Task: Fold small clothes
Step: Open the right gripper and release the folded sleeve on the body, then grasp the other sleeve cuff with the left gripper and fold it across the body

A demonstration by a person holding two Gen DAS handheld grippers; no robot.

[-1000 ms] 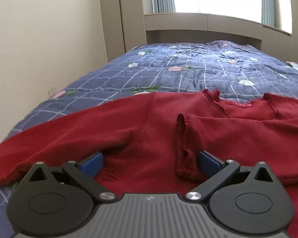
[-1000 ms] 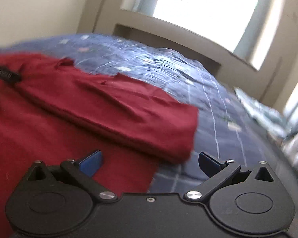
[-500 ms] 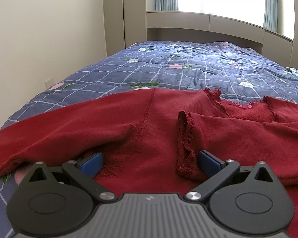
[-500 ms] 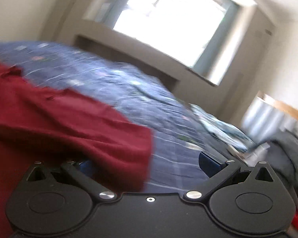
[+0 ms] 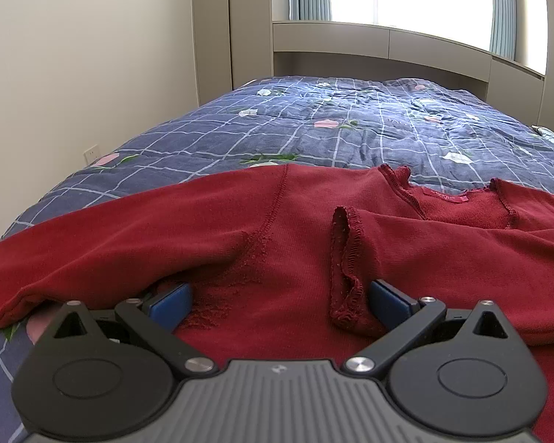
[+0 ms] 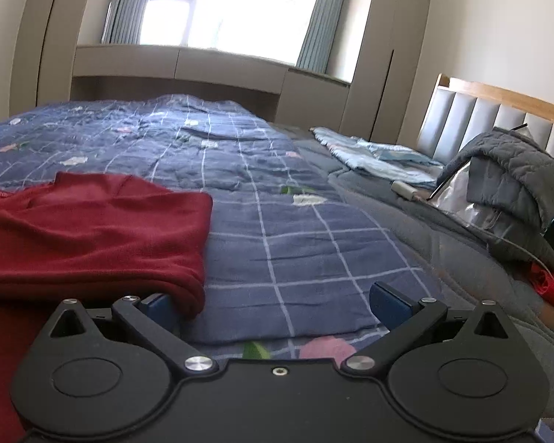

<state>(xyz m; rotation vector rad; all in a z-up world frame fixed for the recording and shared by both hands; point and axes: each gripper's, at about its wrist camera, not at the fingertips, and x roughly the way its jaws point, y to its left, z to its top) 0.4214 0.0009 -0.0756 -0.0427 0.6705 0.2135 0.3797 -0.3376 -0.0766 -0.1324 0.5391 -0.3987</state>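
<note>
A dark red knit top (image 5: 284,229) lies spread on the blue checked quilt (image 5: 351,125). One sleeve is folded across its body, with the cuff (image 5: 345,262) lying between my left fingers. My left gripper (image 5: 279,297) is open and low over the top near the left armpit seam; its left pad (image 5: 170,301) sits under the other sleeve's edge. In the right wrist view the folded right side of the top (image 6: 92,229) lies at the left. My right gripper (image 6: 273,304) is open and empty over the quilt (image 6: 277,221), its left pad partly hidden by the fold's edge.
A grey padded jacket (image 6: 513,177) over a shiny bag, a light blue cloth (image 6: 369,155) and a red item (image 6: 550,284) lie at the right by the headboard (image 6: 498,114). A wall (image 5: 74,74) runs along the bed's left side; window and cabinets stand beyond.
My right gripper has swung right, off the red top and toward the bed's right side. My left gripper has stayed nearly still and open, tilting up slightly.
</note>
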